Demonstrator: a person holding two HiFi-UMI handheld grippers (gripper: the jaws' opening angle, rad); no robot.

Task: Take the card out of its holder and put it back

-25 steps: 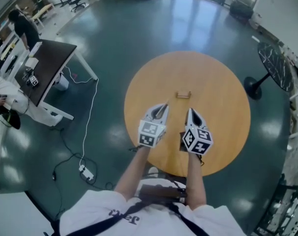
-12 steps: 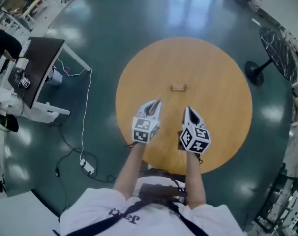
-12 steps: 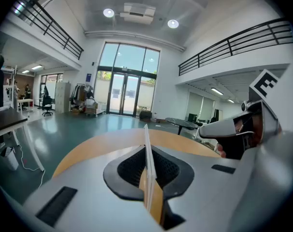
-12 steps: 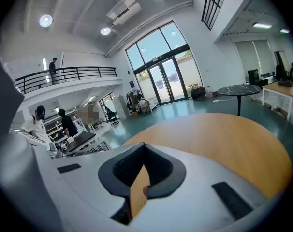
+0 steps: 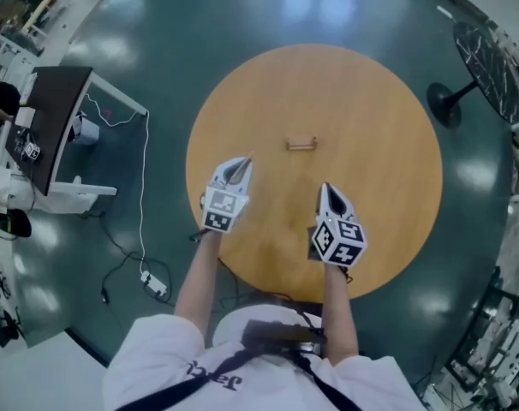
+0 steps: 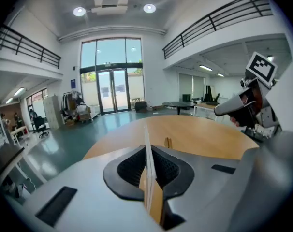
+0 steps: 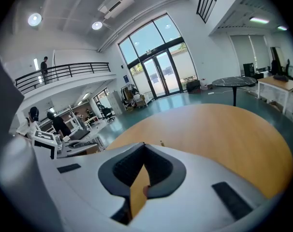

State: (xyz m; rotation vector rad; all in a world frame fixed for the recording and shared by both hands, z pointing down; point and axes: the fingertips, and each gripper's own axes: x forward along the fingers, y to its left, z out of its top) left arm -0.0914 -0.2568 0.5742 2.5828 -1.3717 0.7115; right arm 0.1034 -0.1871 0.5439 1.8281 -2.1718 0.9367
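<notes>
A small wooden card holder (image 5: 301, 144) stands near the middle of the round wooden table (image 5: 379, 110), with no card showing in it. My left gripper (image 5: 245, 159) hangs over the table's near left part, short of the holder (image 6: 168, 142). It (image 6: 148, 151) is shut on a thin white card (image 6: 146, 134) that stands on edge between the pads. My right gripper (image 5: 325, 187) is to the right and nearer me, over the table's front. In its own view it (image 7: 144, 146) is shut with nothing in it, and the holder (image 7: 161, 143) shows small ahead.
A dark-topped desk (image 5: 50, 118) stands on the floor at the left, with cables and a power strip (image 5: 152, 282) nearby. A black round stand (image 5: 486, 67) is at the right. People sit at desks (image 7: 57, 122) far left.
Both grippers have sunk toward the table. The left one has swung out to the left with the card, so the two now stand further apart.
</notes>
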